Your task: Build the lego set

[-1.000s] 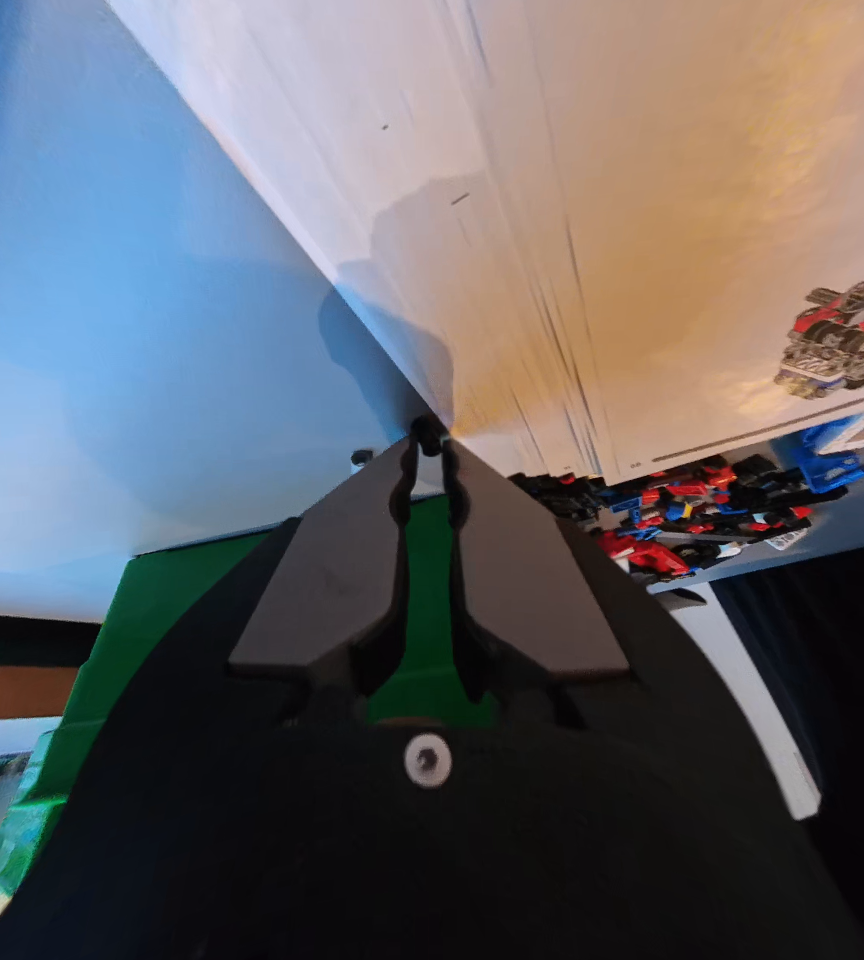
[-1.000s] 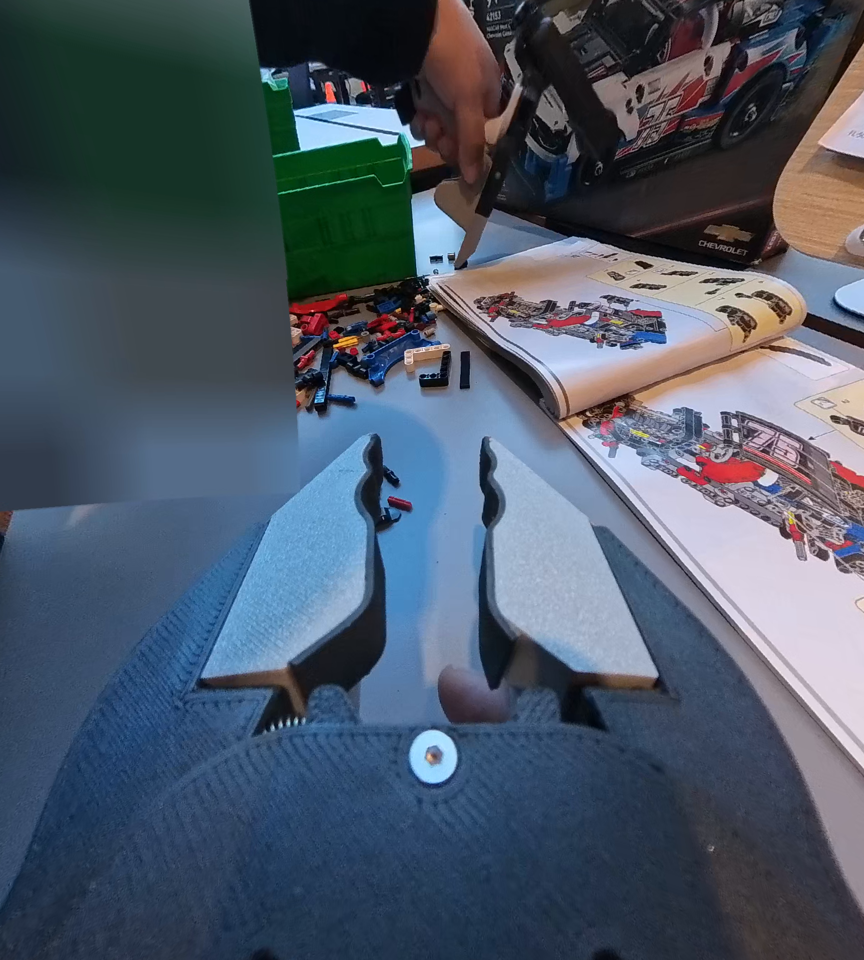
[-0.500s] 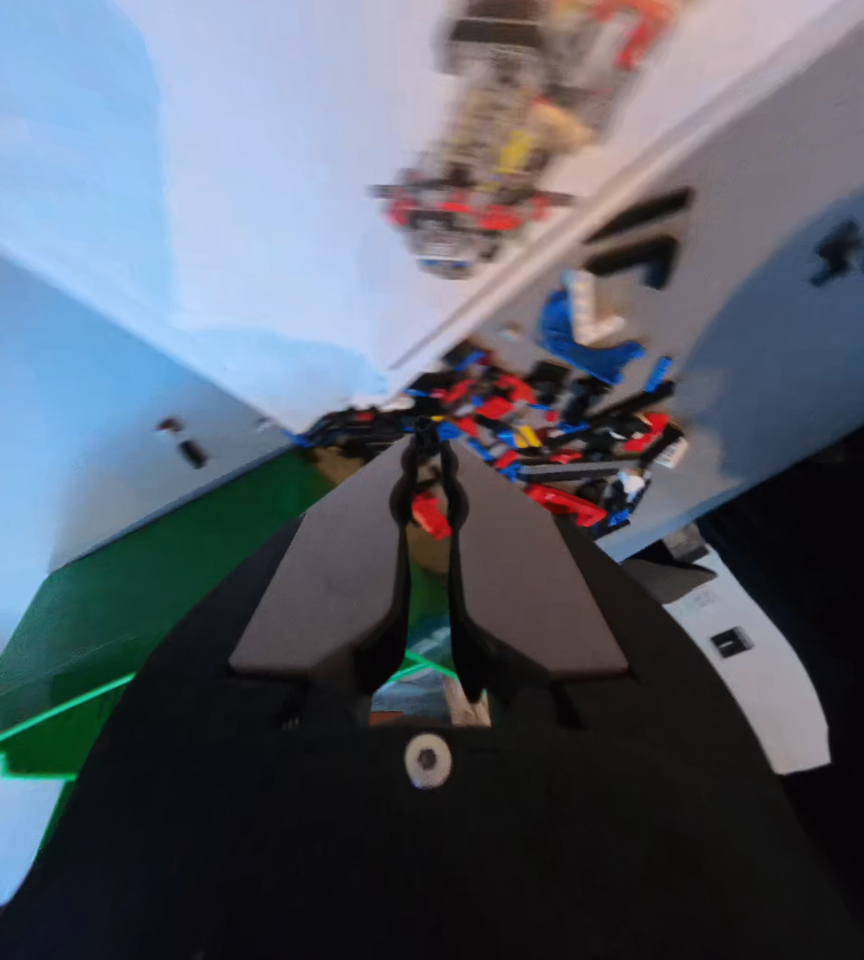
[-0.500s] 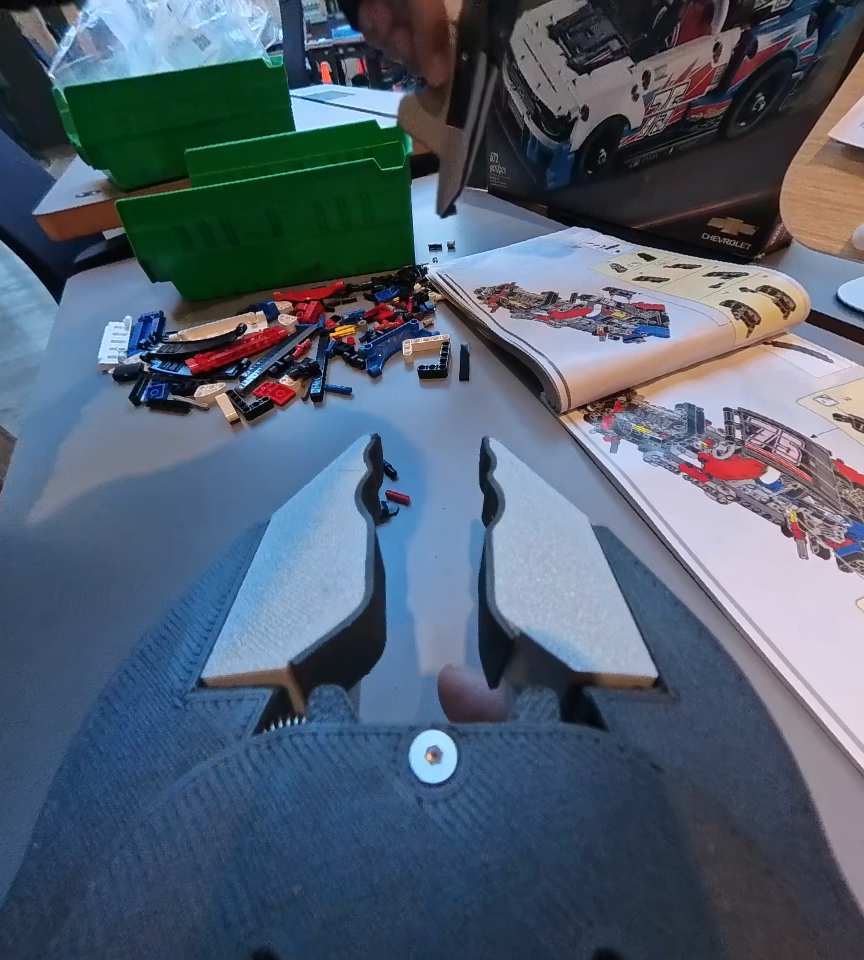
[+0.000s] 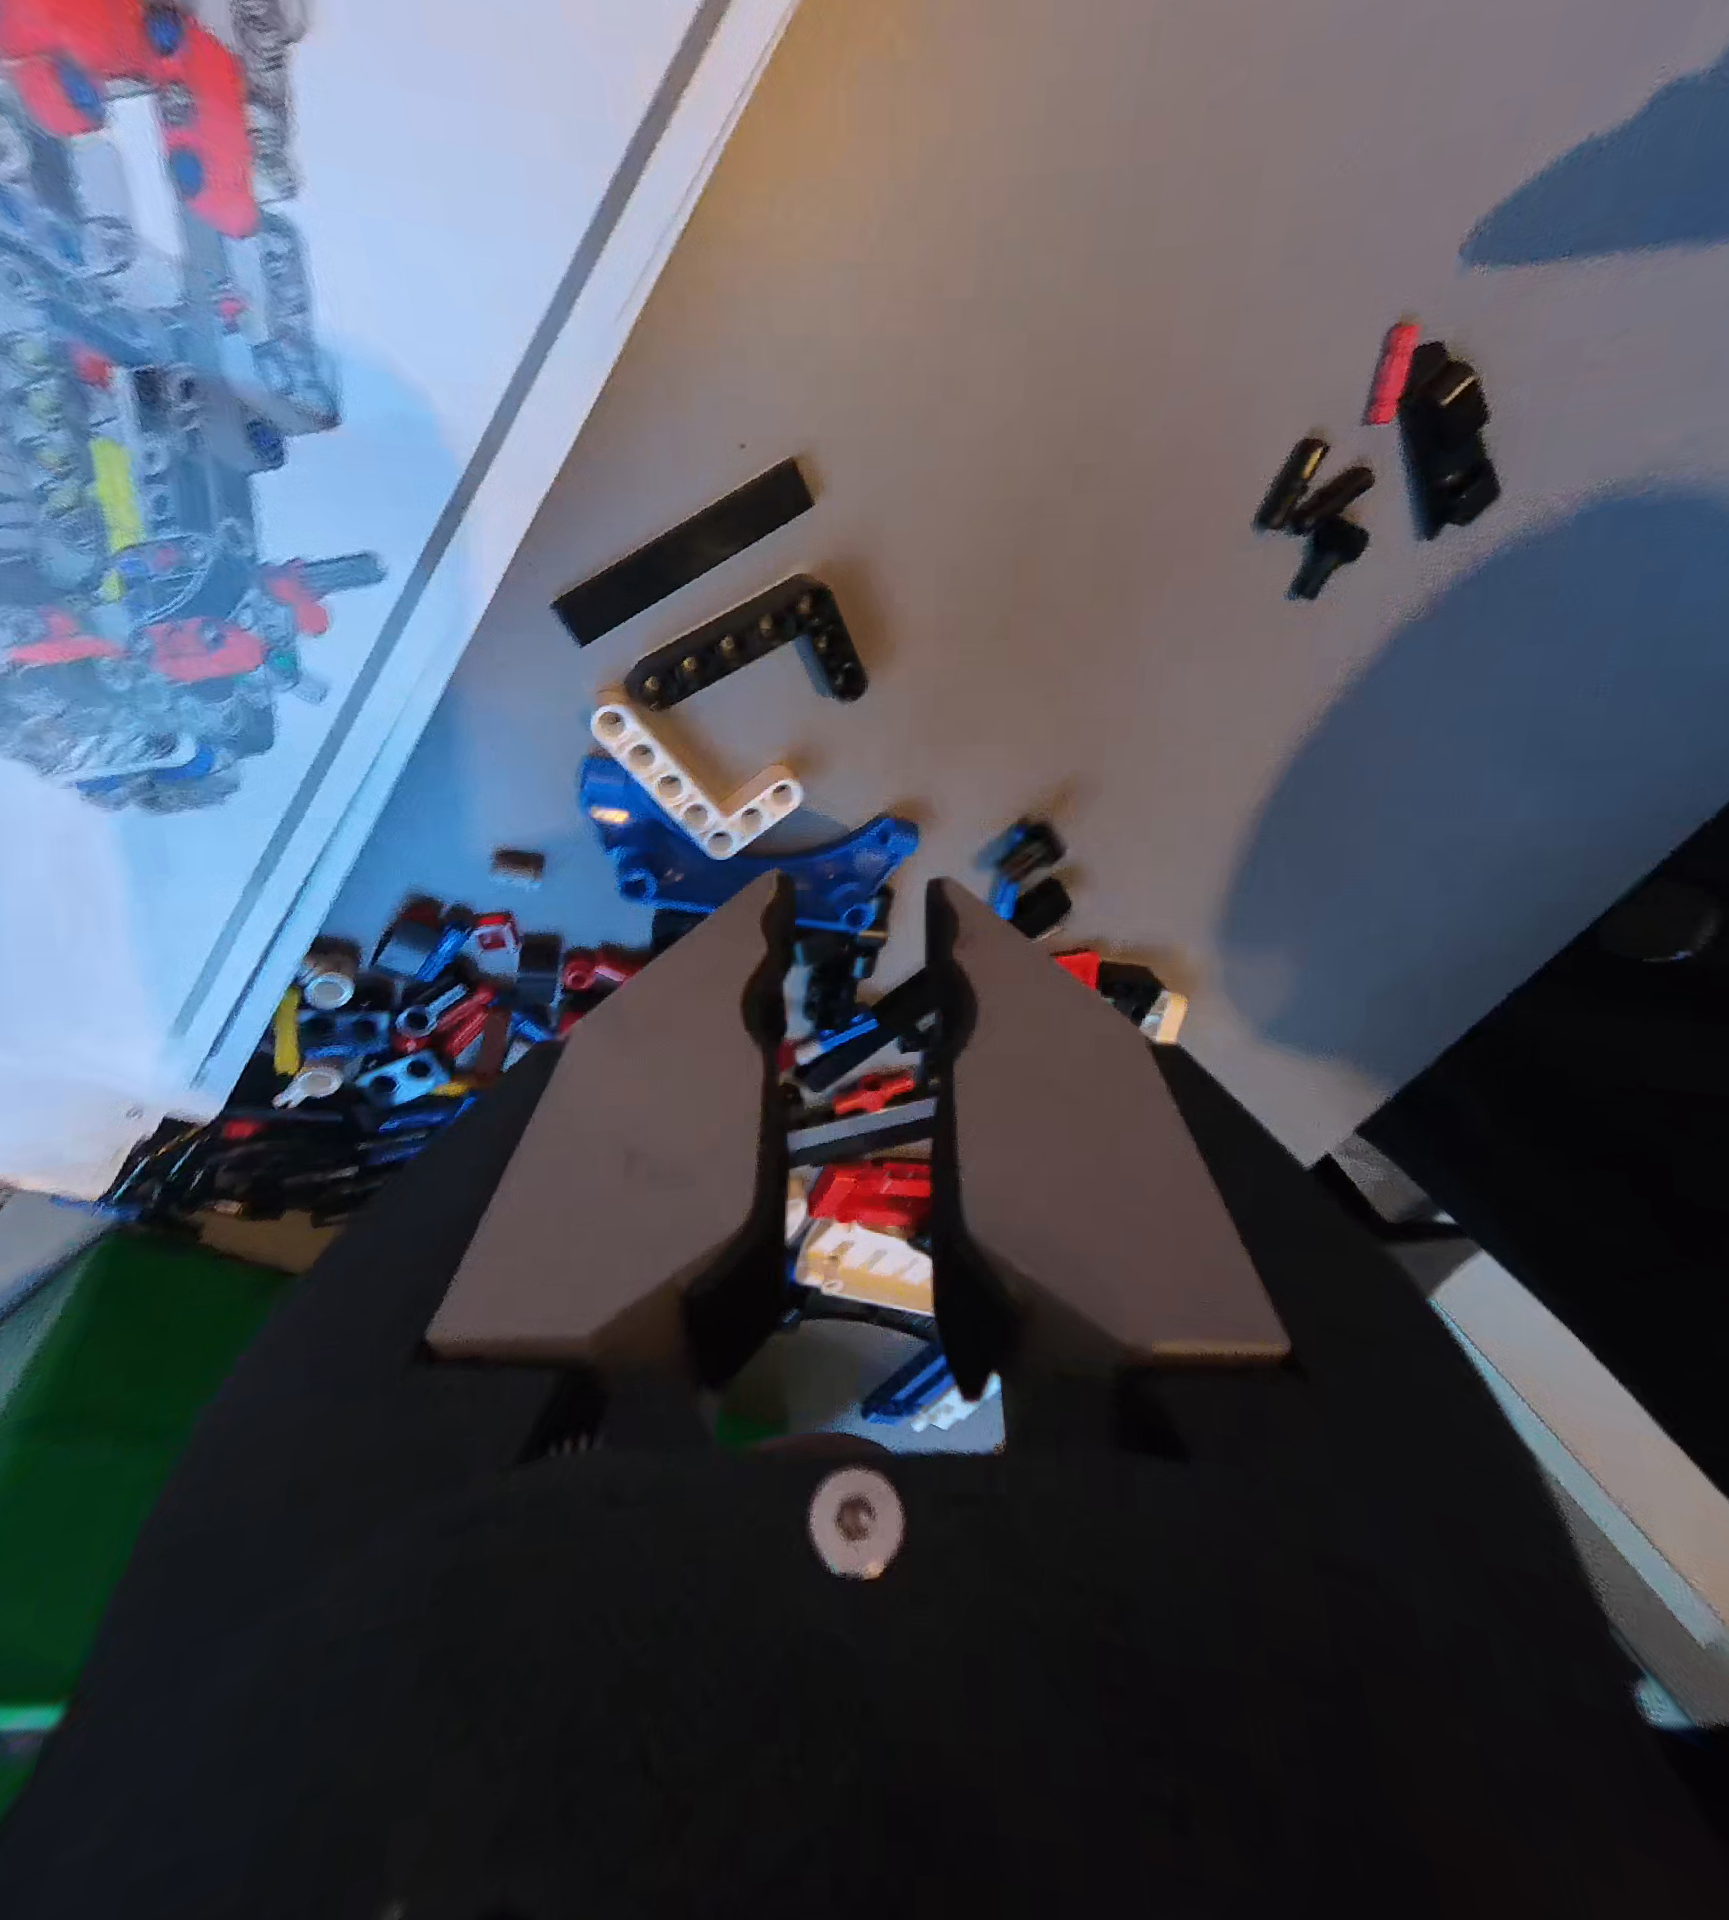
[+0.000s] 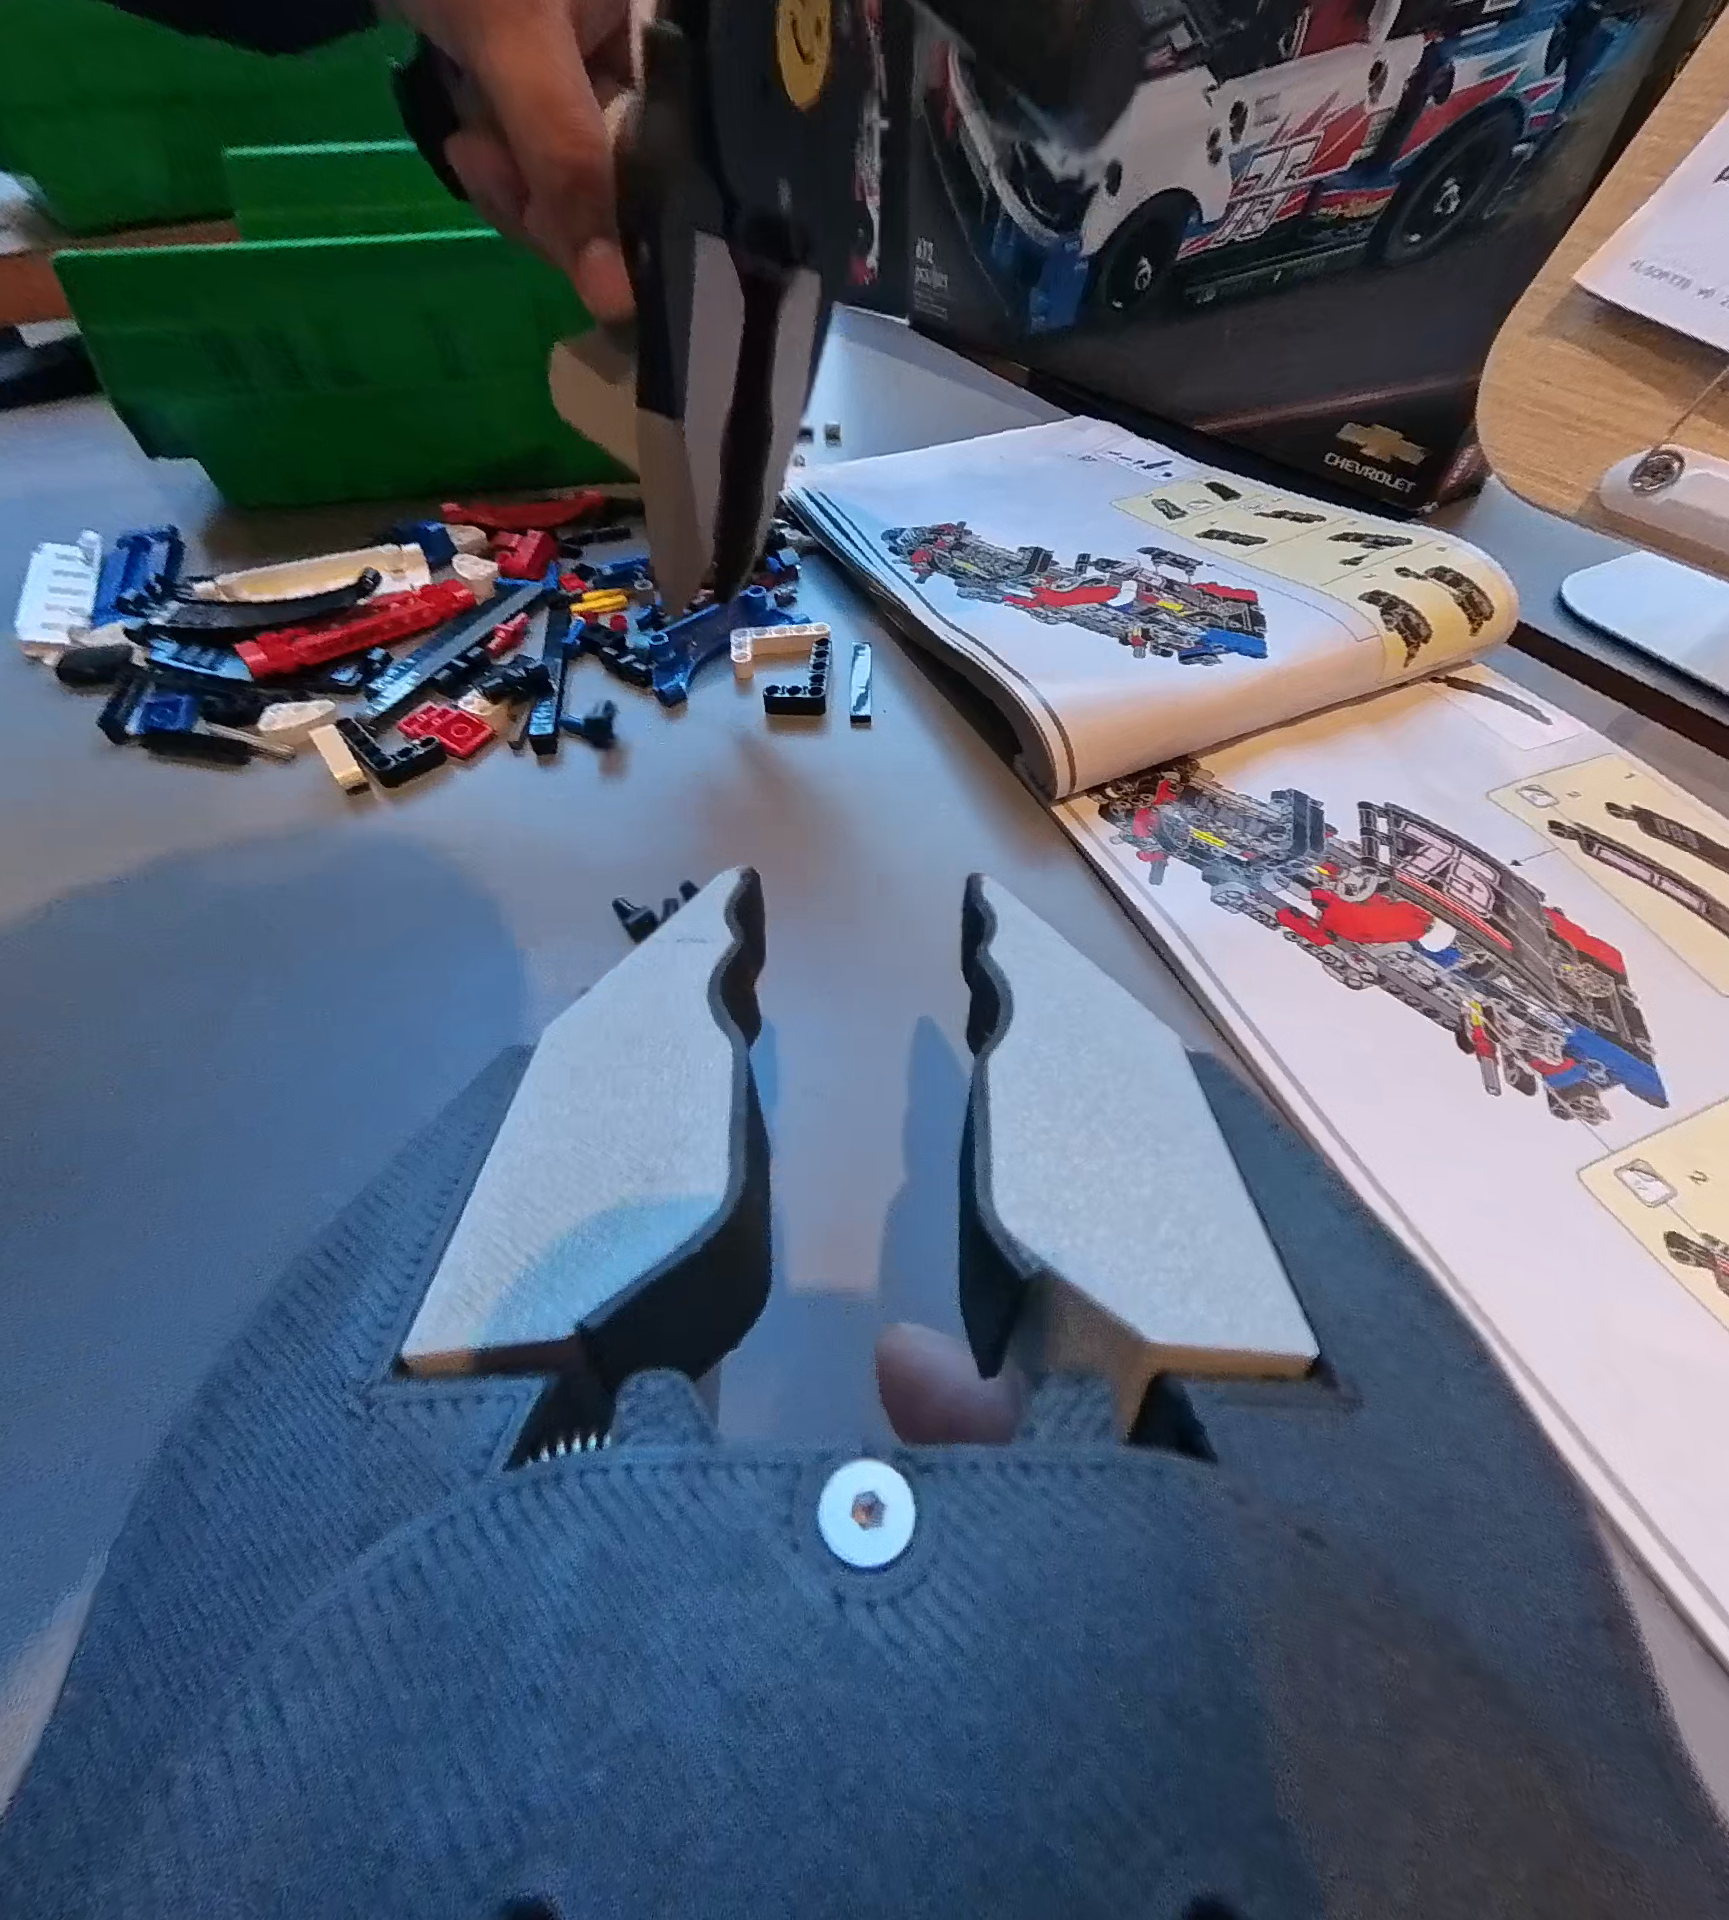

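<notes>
We take the heap of loose lego pieces (image 6: 403, 655) on the grey table (image 6: 216, 883) as our landmark. It is a scatter of red, blue, black and white parts.

Our left tool (image 5: 855, 894) hangs steeply over the heap, tips down at its edge nearest the booklet, with its jaws parted by a narrow gap and nothing between them. From our right wrist view the same tool (image 6: 704, 592) points down at a curved blue piece (image 5: 839, 857) on that edge, and a hand (image 6: 527, 156) grips it from above. Just beyond the blue piece, away from the heap, lie a white angled beam (image 5: 694, 779), a black angled beam (image 5: 766, 649) and a flat black strip (image 5: 683, 551), each apart from the next.

Our right tool (image 6: 860, 904) sits low over bare table on the near side of the heap, well apart from it, jaws spread wide and empty. A few small black pins (image 6: 647, 914) lie just beside its left fingertip.

Beside the heap, on the strip's side, the instruction booklet (image 6: 1203, 582) lies open. Behind the heap stand green bins (image 6: 320, 353), and behind the booklet the set's box (image 6: 1255, 208).
</notes>
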The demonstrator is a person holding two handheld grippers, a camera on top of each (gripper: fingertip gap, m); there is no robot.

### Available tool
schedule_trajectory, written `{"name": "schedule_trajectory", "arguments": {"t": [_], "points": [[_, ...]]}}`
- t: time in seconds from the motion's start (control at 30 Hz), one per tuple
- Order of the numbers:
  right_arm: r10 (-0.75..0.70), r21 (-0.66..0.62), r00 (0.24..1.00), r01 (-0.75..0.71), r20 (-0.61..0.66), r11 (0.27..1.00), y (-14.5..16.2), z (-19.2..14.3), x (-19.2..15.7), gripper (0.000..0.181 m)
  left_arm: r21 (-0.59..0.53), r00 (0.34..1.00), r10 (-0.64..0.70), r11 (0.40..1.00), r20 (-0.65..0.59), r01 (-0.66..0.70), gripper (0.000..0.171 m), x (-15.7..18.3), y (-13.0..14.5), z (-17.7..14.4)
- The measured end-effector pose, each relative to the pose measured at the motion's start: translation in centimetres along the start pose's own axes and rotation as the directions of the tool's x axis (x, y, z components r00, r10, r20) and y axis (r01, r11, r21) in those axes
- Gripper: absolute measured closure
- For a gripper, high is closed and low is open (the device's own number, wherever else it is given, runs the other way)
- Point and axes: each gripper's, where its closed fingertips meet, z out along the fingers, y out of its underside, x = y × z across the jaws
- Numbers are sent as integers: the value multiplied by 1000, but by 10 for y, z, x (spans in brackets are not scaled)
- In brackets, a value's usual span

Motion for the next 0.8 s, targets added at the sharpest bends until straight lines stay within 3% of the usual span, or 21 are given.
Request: {"name": "schedule_trajectory", "arguments": {"t": [0.2, 0.33, 0.43, 0.53, 0.6, 0.77, 0.8], "points": [[-83, -197, 991, 62, -103, 978, -13, 19, 16, 132, 187, 964, -94, 981, 250, 47, 145, -39, 16, -36], [-223, -406, 971, 170, -88, 898, -15, 73, 28, 121, 303, 950, -158, 950, 270, 72, 141, -41, 28, -42], [-433, -548, 898, 323, -81, 772, -3, 119, 44, 118, 343, 944, -179, 936, 278, 76, 141, -37, 44, -42], [-668, -626, 742, 495, -56, 602, 1, 152, 58, 118, 373, 938, -191, 925, 290, 73, 140, -32, 65, -45], [-745, -634, 667, 574, -5, 518, -1, 167, 57, 136, 397, 937, -205, 914, 282, 80, 140, -30, 77, -49], [-835, -657, 548, 651, 58, 381, -12, 185, 60, 131, 436, 939, -227, 895, 258, 96, 140, -25, 101, -50], [-842, -659, 533, 661, 77, 358, -10, 186, 60, 139, 443, 940, -231, 891, 253, 100, 140, -25, 104, -49]]}}
